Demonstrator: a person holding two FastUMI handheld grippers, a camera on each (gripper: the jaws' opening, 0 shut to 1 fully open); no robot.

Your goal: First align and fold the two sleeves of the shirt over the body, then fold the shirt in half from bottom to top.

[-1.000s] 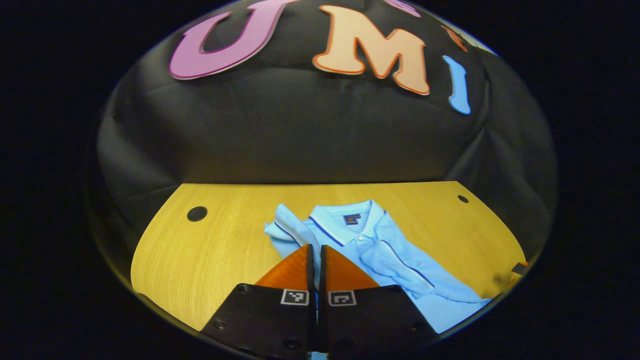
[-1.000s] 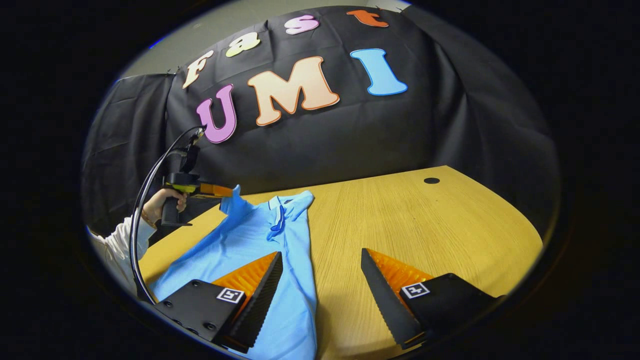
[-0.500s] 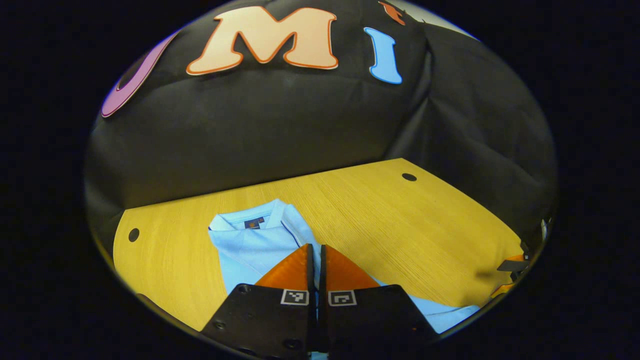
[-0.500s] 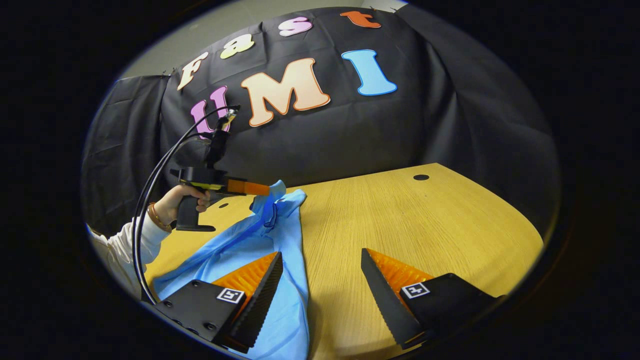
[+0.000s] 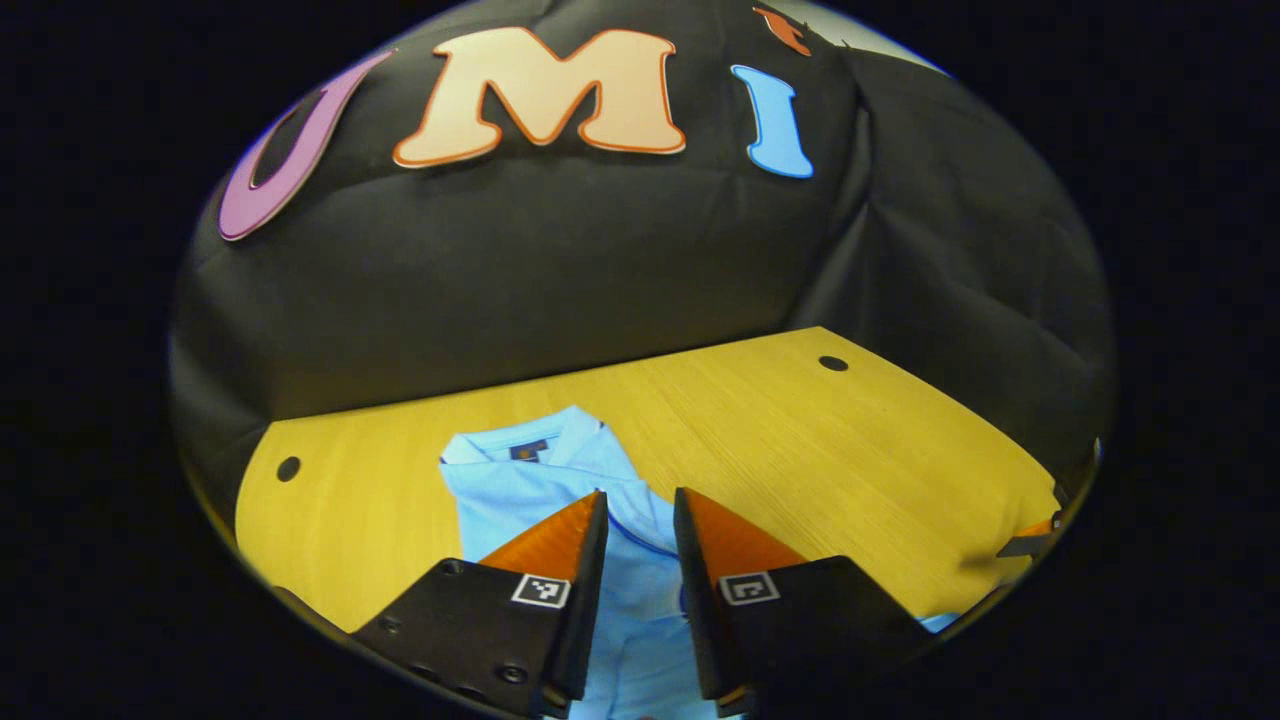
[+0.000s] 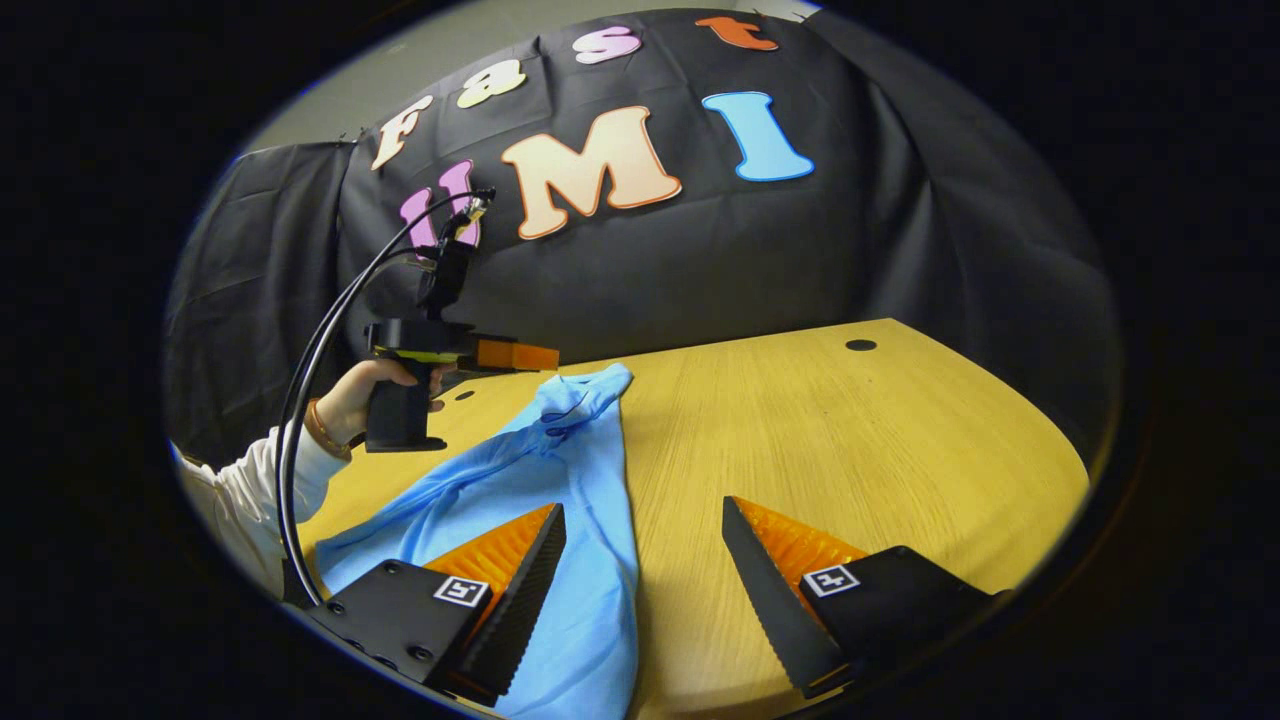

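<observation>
Left gripper [image 5: 640, 520] at the bottom centre of the left gripper view, fingers a little apart with nothing pinched between them, and the light blue shirt [image 5: 545, 480] lies right beyond and under the tips, collar toward the far wall, on the yellow wooden table [image 5: 800, 440]. Over in the right gripper view, the right gripper [image 6: 640, 540] sits low in the frame with its fingers spread wide, holding nothing; its left finger [image 6: 510, 570] hangs over the shirt's cloth while the right one is over bare wood. The shirt runs from the bottom left up toward centre frame, rumpled near the collar. At middle left, a hand [image 6: 360, 395] in a white sleeve [image 6: 240, 490] grips the other gripper's handle, above the shirt's far end, cables [image 6: 320, 350] looping up. Small dark hole [image 6: 860, 345] in the tabletop, upper right.
</observation>
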